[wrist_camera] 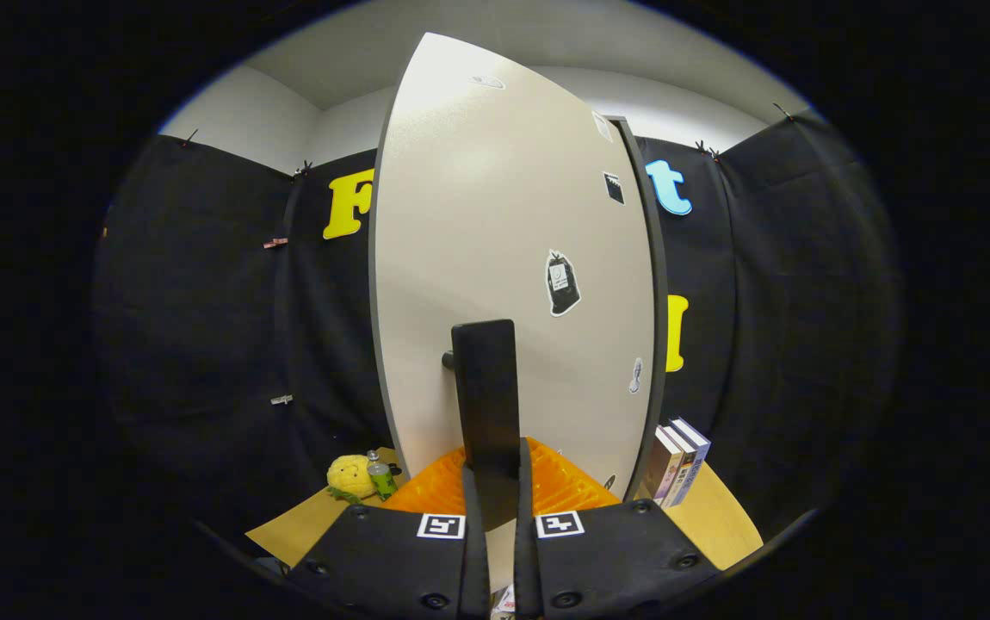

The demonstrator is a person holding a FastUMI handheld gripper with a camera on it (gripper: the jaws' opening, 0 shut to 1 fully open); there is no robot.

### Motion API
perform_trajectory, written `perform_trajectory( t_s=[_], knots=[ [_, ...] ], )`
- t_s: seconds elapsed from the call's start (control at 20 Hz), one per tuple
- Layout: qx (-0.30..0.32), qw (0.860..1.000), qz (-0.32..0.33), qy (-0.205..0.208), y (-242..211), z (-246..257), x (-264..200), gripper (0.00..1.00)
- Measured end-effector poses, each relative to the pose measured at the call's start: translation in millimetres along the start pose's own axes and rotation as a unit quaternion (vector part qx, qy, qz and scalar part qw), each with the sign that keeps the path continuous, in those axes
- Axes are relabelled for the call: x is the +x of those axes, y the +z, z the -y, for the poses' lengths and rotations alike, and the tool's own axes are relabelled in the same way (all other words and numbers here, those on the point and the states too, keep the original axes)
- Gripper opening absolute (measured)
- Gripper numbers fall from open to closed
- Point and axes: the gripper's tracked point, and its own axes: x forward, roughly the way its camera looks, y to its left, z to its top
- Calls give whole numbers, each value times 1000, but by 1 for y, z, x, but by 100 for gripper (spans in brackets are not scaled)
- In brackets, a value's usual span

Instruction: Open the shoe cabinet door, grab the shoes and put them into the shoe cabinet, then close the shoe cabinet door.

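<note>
1. One shoe cabinet door (495, 224), pale with several stickers, rises through the centre of the frame, its dark edge toward the right.
2. Its dark handle (485, 392) stands upright at lower centre on the door's face, just above the fingers.
3. Narrowly set, the hand-held gripper (495, 517) has both fingers (471, 525) pressing on the handle's lower end.
4. Orange ribbed pads sit beside the fingers, against the door's foot.
5. Lower left, a yellow plush toy (349, 475) and a small green bottle (381, 479) rest on the tan surface (719, 517).
6. Lower right, three books (676, 461) stand upright beside the door's edge.
</note>
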Motion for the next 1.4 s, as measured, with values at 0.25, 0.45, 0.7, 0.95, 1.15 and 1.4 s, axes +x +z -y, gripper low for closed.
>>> perform_trajectory(
  t_s=[0.25, 0.45, 0.7, 0.95, 1.15, 1.4],
  knots=[
    [-2, 1000, 11, -21, 4, 44, -29, 15],
    [2, 999, 13, -40, 5, 89, -40, 14],
    [14, 997, 19, -72, 13, 142, -55, 10],
    [51, 998, 28, -30, 22, 156, -69, 6],
    [24, 999, 33, 8, 24, 158, -81, 10],
    [-5, 999, 49, -3, 36, 162, -107, 10]
  ],
)
